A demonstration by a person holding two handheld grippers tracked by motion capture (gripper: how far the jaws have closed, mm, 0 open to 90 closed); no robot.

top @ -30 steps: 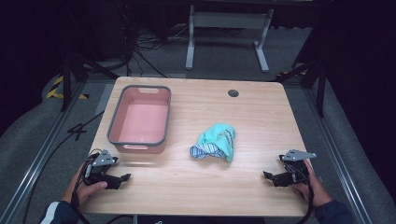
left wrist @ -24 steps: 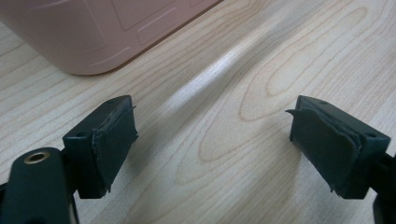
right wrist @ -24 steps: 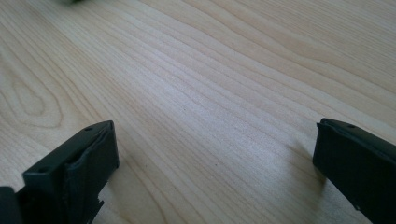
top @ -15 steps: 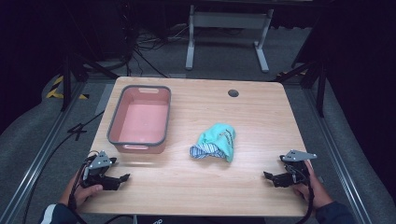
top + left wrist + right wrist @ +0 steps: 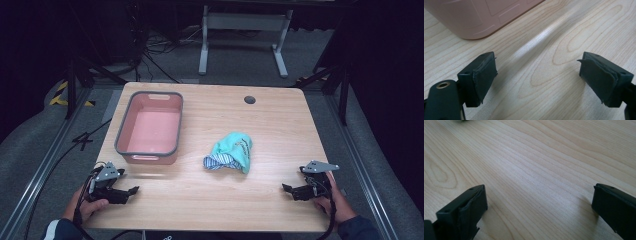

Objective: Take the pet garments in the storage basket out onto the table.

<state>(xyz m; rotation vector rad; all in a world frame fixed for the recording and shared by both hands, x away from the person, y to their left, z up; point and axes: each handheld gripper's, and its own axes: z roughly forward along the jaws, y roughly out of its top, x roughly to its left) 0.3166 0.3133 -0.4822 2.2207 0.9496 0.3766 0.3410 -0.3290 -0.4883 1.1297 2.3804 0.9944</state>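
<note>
A crumpled teal cloth (image 5: 231, 153) with a striped edge lies near the middle of the wooden table (image 5: 260, 125). A pink tub (image 5: 149, 127) with a grey rim stands at the left, nothing inside it. My left gripper (image 5: 131, 190) rests low at the near left corner, open, its jaws wide apart over bare wood (image 5: 537, 75). The tub's pink wall (image 5: 474, 17) is just ahead of it. My right gripper (image 5: 287, 188) sits at the near right corner, open, jaws spread over bare wood (image 5: 539, 197). Both are well apart from the cloth.
A dark cable hole (image 5: 249, 99) marks the table's far side. Beyond the table stand a grey metal frame (image 5: 240, 30) and floor cables (image 5: 150, 55). Metal rails (image 5: 40, 170) run along both sides.
My left gripper has slid slightly nearer the table's front edge. The right gripper, cloth and tub have stayed put.
</note>
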